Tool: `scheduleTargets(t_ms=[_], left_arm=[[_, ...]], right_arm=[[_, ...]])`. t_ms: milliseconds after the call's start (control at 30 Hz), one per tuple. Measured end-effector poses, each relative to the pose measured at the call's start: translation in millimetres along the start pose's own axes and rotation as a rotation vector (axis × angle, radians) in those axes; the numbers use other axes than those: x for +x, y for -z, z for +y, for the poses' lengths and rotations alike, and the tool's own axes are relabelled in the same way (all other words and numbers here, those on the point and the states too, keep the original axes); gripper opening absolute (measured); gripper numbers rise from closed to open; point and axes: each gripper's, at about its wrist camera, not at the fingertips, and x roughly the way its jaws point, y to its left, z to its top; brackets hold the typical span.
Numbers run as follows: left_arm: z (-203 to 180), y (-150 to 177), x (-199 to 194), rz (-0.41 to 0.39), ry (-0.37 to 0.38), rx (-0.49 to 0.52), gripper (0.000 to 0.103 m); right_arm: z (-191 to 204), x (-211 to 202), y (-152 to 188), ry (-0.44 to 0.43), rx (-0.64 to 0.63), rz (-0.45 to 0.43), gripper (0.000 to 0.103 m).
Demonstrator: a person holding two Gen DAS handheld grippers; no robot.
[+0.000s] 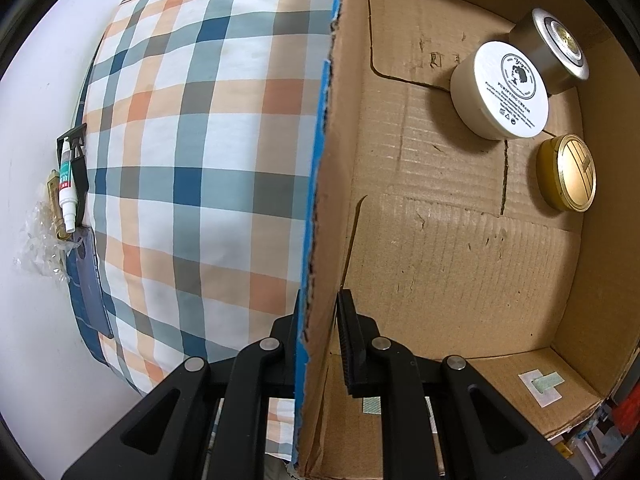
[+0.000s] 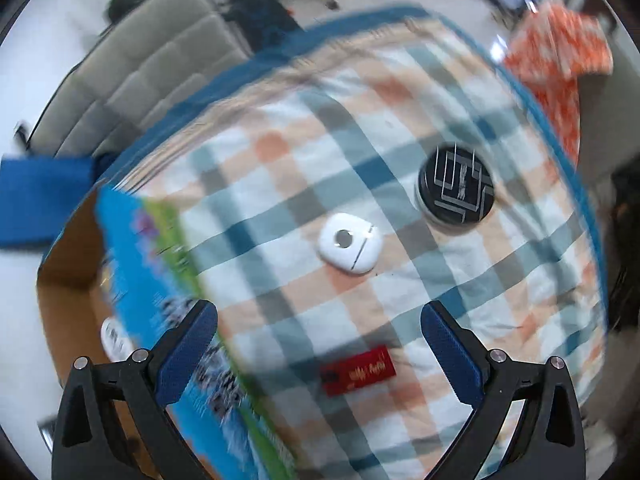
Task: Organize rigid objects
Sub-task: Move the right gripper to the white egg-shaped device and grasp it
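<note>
The left gripper [image 1: 318, 340] has its two black ribbed fingers pressed on the side wall of the cardboard box [image 1: 440, 248], one finger outside and one inside, so it pinches the wall's torn edge. Inside the box, on the rough corrugated bottom, three round jars lie toward 1 and 2 o'clock: a white cream jar [image 1: 500, 90] with a printed lid, a silver jar [image 1: 554, 50] touching it behind, and a gold jar [image 1: 566, 172] just beside, at 3 o'clock.

The right gripper [image 2: 320, 350] holds its blue-padded fingers widely spread, with nothing between them, above a soft checked cloth [image 2: 400, 280]. On the cloth, at 12 o'clock from the fingers, lies a white rounded case [image 2: 348, 244]; at 1 o'clock stands a round black-lidded jar [image 2: 454, 194]; just below the fingertips lies a flat red packet [image 2: 358, 370]. The box's printed blue outer wall [image 2: 160, 280] is at 9 o'clock, blurred.
</note>
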Motion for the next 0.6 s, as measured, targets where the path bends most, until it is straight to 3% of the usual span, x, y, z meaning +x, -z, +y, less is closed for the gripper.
scheduleTargets(t_ms=[133, 367, 433, 467, 533, 600], left_arm=[[0.5, -0.2, 0.0, 0.001, -0.002, -0.004, 0.011], [1.1, 0.9, 1.3, 0.004, 0.001, -0.009, 0.011], [2.4, 0.8, 1.7, 0.006, 0.004, -0.011, 0.011], [3.4, 0.8, 2.3, 0.007, 0.006, -0.013, 0.011], [3.2, 0.5, 2.6, 0.007, 0.006, -0.011, 0.011], [3.7, 0.3, 3.7, 0.009, 0.006, -0.011, 0.011]], right_arm=[[-12.9, 43.1, -12.9, -0.002, 0.098, 0.047, 0.077], [-18.8, 84.0, -27.6, 0.048, 0.199, 0.068, 0.075], [-23.0, 95.0, -29.3, 0.031, 0.239, 0.094, 0.059], [-23.4, 97.6, -29.4, 0.027, 0.242, 0.101, 0.060], [-18.4, 98.2, -28.9, 0.044, 0.196, 0.097, 0.060], [-0.1, 100.0, -25.8, 0.063, 0.039, 0.111, 0.060]])
